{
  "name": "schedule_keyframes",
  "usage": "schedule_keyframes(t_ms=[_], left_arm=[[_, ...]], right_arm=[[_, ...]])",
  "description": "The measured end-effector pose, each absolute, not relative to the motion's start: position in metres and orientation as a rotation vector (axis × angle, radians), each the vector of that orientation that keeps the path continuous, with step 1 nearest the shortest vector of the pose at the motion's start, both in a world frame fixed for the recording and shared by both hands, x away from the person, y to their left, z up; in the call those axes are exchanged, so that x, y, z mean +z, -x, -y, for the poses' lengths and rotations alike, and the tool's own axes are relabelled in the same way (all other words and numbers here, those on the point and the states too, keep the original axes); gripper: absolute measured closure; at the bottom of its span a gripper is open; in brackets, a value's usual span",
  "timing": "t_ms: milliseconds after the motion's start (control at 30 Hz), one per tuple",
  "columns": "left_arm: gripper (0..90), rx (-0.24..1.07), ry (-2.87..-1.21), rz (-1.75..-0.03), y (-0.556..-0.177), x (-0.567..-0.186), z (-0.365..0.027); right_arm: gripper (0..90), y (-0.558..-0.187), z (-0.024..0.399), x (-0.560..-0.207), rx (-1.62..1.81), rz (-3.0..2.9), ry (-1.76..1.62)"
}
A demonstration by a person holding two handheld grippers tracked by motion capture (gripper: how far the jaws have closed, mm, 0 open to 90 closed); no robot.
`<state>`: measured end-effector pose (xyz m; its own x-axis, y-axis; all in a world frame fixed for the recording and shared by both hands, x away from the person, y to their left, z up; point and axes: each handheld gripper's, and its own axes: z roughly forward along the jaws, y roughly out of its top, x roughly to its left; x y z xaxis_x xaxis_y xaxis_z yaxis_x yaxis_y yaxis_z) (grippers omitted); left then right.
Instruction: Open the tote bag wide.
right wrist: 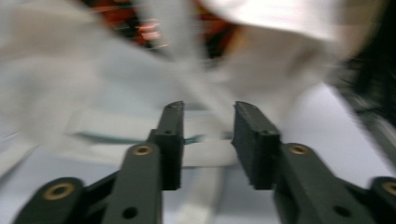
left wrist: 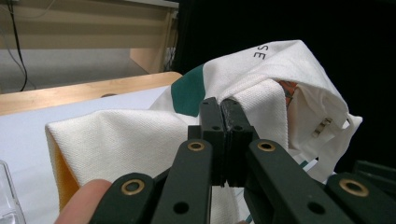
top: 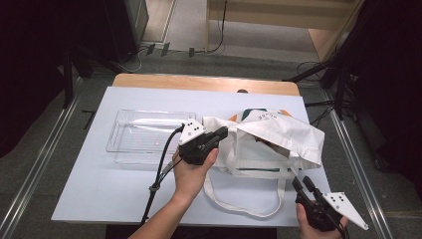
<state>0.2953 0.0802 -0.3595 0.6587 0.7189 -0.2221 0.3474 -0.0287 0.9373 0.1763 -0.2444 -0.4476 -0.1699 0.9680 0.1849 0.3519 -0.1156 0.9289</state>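
Right gripper [top: 304, 183] at desk's [top: 99, 199] near edge, released, empty, aimed at bag's handle loop. Left gripper [top: 222, 132] clenched on tote bag's [top: 278, 132] rim, lifting mouth open mid-desk. Contents unremoved; clear tray [top: 115, 127] beyond, unfilled.

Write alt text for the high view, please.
A person's left gripper pinches the edge of a cream canvas tote bag on a white table. The right gripper hangs open near the bag's strap; a clear plastic tray lies left.
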Motion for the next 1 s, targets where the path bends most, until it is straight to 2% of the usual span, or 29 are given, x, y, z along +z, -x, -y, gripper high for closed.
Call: schedule_keyframes(t_ms=[133, 233, 367, 867, 900, 967, 1000], left_arm=[[90.0, 0.373, -1.631, -0.886, -0.294, -0.358, -0.078], [90.0, 0.373, -1.630, -0.887, -0.294, -0.358, -0.077], [90.0, 0.368, -1.621, -0.895, -0.294, -0.358, -0.078], [90.0, 0.360, -1.619, -0.891, -0.294, -0.357, -0.076], [90.0, 0.360, -1.618, -0.891, -0.294, -0.357, -0.076], [90.0, 0.364, -1.621, -0.890, -0.294, -0.357, -0.077], [90.0, 0.362, -1.616, -0.895, -0.295, -0.357, -0.078]], right_arm=[[67.2, -0.187, 0.213, -0.451, 1.405, -1.761, -1.394], [59.6, -0.196, 0.183, -0.453, 1.437, -1.876, -1.319], [54.2, -0.208, 0.151, -0.460, 1.374, -1.984, -1.242], [48.7, -0.239, 0.107, -0.481, 0.947, -2.040, -1.211], [51.5, -0.240, 0.107, -0.481, 0.944, -2.043, -1.215], [64.9, -0.240, 0.111, -0.480, 0.976, -2.029, -1.233], [84.1, -0.239, 0.116, -0.479, 1.009, -2.024, -1.257]])
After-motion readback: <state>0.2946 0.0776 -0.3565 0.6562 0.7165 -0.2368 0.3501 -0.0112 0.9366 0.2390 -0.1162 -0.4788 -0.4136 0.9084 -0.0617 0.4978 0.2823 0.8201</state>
